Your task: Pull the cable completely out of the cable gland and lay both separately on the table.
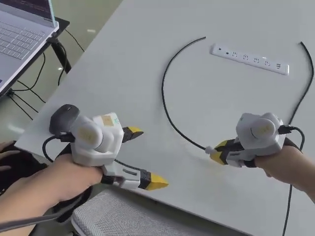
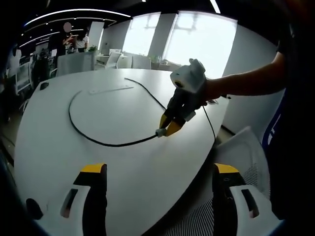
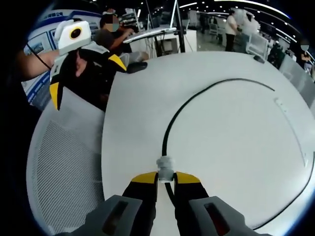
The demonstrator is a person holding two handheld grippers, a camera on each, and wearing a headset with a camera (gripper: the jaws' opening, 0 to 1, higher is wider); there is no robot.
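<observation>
Holds the small white plastic cable gland (image 3: 166, 167) clenched between the jaws of the right gripper (image 3: 165, 178), low over the pale grey table (image 1: 221, 93), well on the near side of the white power strip (image 1: 250, 59). Lets the gland's nose poke just past the yellow tips, with the thin black cable (image 1: 165, 103) threaded through it, so not yet pulled free. Leaves the gland's long axis pointing straight ahead out of the right jaws, away from that hand. Traces the cable from there across the table in one wide arc, bowing out to the left of the power strip and ending in a free tip just beside the strip's left end. Keeps the left gripper (image 1: 147, 157) released, jaws spread wide and grasping nothing, over the table's near edge, far from the power strip and well apart from the cable. Puts the closest stretch of cable, the part just ahead of the gland, off to the right of the left jaws and slightly beyond them. Probably calls for reaching the left gripper rightward to pinch that stretch, then drawing the two grippers apart along the gland's axis. Risks the cable sliding rather than coming out if pinched too far along the arc.
</observation>
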